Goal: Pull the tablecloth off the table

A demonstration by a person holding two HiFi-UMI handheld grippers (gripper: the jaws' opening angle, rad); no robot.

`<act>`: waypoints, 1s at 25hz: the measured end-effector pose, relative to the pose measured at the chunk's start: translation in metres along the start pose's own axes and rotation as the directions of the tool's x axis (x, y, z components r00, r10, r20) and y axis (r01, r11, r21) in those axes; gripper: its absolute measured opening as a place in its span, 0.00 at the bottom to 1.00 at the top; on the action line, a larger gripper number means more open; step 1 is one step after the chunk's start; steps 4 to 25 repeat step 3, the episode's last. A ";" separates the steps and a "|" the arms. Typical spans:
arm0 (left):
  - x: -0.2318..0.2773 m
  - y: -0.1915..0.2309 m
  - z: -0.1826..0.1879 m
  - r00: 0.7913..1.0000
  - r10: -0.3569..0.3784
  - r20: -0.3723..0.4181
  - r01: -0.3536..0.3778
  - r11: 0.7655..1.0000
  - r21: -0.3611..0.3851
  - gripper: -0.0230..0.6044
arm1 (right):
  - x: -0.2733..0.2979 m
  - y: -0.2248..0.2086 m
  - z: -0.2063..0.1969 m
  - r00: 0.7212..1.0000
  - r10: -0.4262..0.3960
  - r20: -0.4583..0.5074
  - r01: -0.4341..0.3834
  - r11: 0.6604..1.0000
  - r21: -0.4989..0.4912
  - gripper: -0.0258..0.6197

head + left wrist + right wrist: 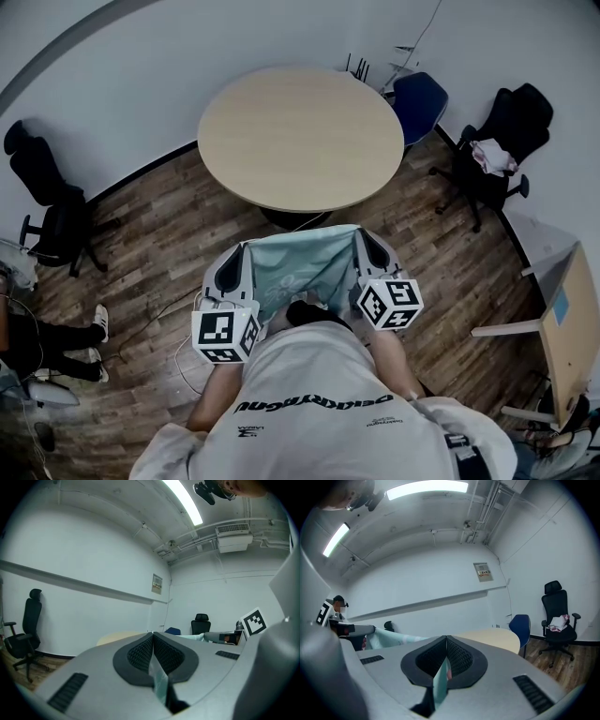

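Left to right in the head view: a black office chair (52, 202) is sitting at about 9 o'clock by the wall. Somebody's white shoes (99, 323) are poking in at 8 o'clock on the wood floor (159, 220).

My left gripper (240, 251) is pointing level toward the round table (300, 141), and I'm clenching it tight on one edge of the tablecloth (307, 264). In the left gripper view a thin teal strip of cloth is sticking out from between the ribbed pads (138, 653), which are pressing together on it.

The tablecloth is completely off the table. It's hanging stretched between my two grippers right in front of my chest, at 6 o'clock from the table. The table is sitting at 12 o'clock with its pale wood top showing.

My right gripper (362, 239) is clamping the opposite edge the same way. In the right gripper view a strip of teal cloth is getting squeezed between the jaws, and the rest of the cloth is trailing off toward 9 o'clock.

A blue chair (419, 103) is sitting behind the table at 1 o'clock. A second office chair (514, 117) is standing at 2 o'clock, with a pinkish-white bundle (492, 155) lying on its seat. A side table (574, 319) is peeking in at 4 o'clock.
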State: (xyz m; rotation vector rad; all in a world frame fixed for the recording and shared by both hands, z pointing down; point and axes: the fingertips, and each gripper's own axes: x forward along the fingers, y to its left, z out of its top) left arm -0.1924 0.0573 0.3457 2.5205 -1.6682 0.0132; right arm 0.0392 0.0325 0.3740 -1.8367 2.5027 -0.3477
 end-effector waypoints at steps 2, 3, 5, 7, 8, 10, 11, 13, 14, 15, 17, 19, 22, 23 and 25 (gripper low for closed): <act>0.005 0.000 -0.002 1.000 -0.003 -0.009 0.003 1.000 -0.005 0.06 | 0.003 -0.003 -0.001 1.000 -0.003 -0.004 0.003 1.000 0.012 0.09; 0.007 0.000 -0.003 1.000 -0.006 -0.014 0.006 1.000 -0.007 0.06 | 0.004 -0.005 -0.002 1.000 -0.007 -0.005 0.007 1.000 0.019 0.09; 0.007 0.000 -0.003 1.000 -0.006 -0.014 0.006 1.000 -0.007 0.06 | 0.004 -0.005 -0.002 1.000 -0.007 -0.005 0.007 1.000 0.019 0.09; 0.007 0.000 -0.003 1.000 -0.006 -0.014 0.006 1.000 -0.007 0.06 | 0.004 -0.005 -0.002 1.000 -0.007 -0.005 0.007 1.000 0.019 0.09; 0.007 0.000 -0.003 1.000 -0.006 -0.014 0.006 1.000 -0.007 0.06 | 0.004 -0.005 -0.002 1.000 -0.007 -0.005 0.007 1.000 0.019 0.09; 0.007 0.000 -0.003 1.000 -0.006 -0.014 0.006 1.000 -0.007 0.06 | 0.004 -0.005 -0.002 1.000 -0.007 -0.005 0.007 1.000 0.019 0.09; 0.007 0.000 -0.003 1.000 -0.006 -0.014 0.006 1.000 -0.007 0.06 | 0.004 -0.005 -0.002 1.000 -0.007 -0.005 0.007 1.000 0.019 0.09; 0.007 0.000 -0.003 1.000 -0.006 -0.014 0.006 1.000 -0.007 0.06 | 0.004 -0.005 -0.002 1.000 -0.007 -0.005 0.007 1.000 0.019 0.09; 0.007 0.000 -0.003 1.000 -0.006 -0.014 0.006 1.000 -0.007 0.06 | 0.004 -0.005 -0.002 1.000 -0.007 -0.005 0.007 1.000 0.019 0.09; 0.007 0.000 -0.003 1.000 -0.006 -0.014 0.006 1.000 -0.007 0.06 | 0.004 -0.005 -0.002 1.000 -0.007 -0.005 0.007 1.000 0.019 0.09; 0.007 0.000 -0.003 1.000 -0.006 -0.014 0.006 1.000 -0.007 0.06 | 0.004 -0.005 -0.002 1.000 -0.007 -0.005 0.007 1.000 0.019 0.09; 0.007 0.000 -0.003 1.000 -0.006 -0.014 0.006 1.000 -0.007 0.06 | 0.004 -0.005 -0.002 1.000 -0.007 -0.005 0.007 1.000 0.019 0.09; 0.007 0.000 -0.003 1.000 -0.006 -0.014 0.006 1.000 -0.007 0.06 | 0.004 -0.005 -0.002 1.000 -0.007 -0.005 0.007 1.000 0.019 0.09; 0.007 0.000 -0.003 1.000 -0.006 -0.014 0.006 1.000 -0.007 0.06 | 0.004 -0.005 -0.002 1.000 -0.007 -0.005 0.007 1.000 0.019 0.09; 0.007 0.000 -0.003 1.000 -0.006 -0.014 0.006 1.000 -0.007 0.06 | 0.004 -0.005 -0.002 1.000 -0.007 -0.005 0.007 1.000 0.019 0.09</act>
